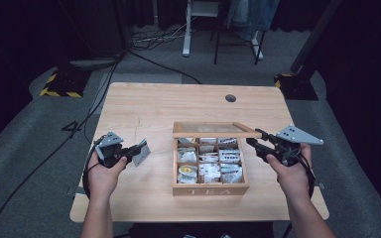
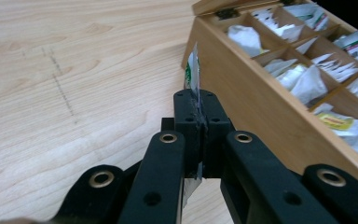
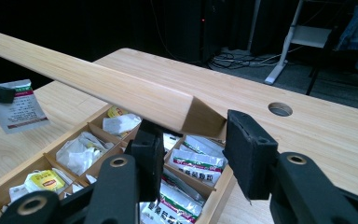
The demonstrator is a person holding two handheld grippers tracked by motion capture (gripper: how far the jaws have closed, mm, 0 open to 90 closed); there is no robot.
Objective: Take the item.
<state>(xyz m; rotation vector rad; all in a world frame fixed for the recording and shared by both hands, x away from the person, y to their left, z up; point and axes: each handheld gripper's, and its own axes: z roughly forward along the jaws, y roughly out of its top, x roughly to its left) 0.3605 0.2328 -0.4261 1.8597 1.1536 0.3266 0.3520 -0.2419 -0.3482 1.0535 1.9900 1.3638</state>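
Two handheld grippers work at an open wooden tea box [image 1: 211,189], centre frame.

Left gripper [image 1: 138,148] pinches a tea sachet [image 1: 142,153]; right gripper [image 1: 254,138] brackets the lid [image 1: 213,130], jaws apart.

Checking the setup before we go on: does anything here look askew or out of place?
One tea bag is outside the tea box, pinched in the left gripper above the table. The lid hangs half open, its corner between the right gripper jaws.

Your left gripper [image 1: 140,150] sits low at the left, pointing right, its jaws pinched tight together. Your right gripper [image 1: 254,138] reaches in from the right, pointing left, jaws parted a little; both forearms come up from below.
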